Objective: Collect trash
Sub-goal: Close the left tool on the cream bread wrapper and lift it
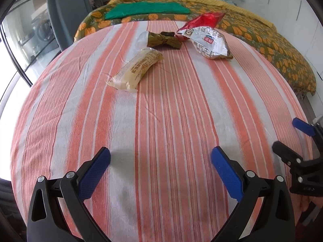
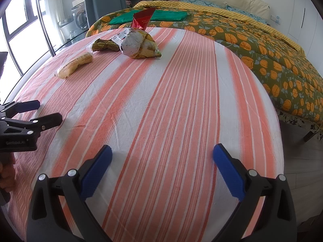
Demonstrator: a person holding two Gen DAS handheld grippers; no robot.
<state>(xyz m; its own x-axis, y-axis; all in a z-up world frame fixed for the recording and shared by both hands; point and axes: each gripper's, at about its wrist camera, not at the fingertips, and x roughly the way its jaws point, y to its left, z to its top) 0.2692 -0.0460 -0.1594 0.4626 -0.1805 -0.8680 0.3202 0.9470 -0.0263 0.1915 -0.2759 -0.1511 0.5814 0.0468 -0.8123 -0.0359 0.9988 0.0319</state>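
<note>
Three pieces of trash lie at the far side of a table covered in an orange-and-white striped cloth point(image 1: 161, 121). A pale yellow snack wrapper point(image 1: 135, 70) point(image 2: 74, 65) is nearest. Behind it lies a crumpled olive-green wrapper point(image 1: 163, 39) point(image 2: 105, 45). To the right sits a silver, gold and red snack bag point(image 1: 208, 38) point(image 2: 139, 43). My left gripper point(image 1: 160, 169) is open over the near cloth, holding nothing. My right gripper point(image 2: 162, 167) is open too, and shows at the right edge of the left wrist view point(image 1: 290, 139).
A bed with an orange-flowered green quilt point(image 2: 272, 60) stands behind and to the right of the table, with a folded green cloth point(image 2: 149, 16) on it. Glass windows and a curtain are at the left. Bare floor point(image 2: 302, 161) shows at the table's right.
</note>
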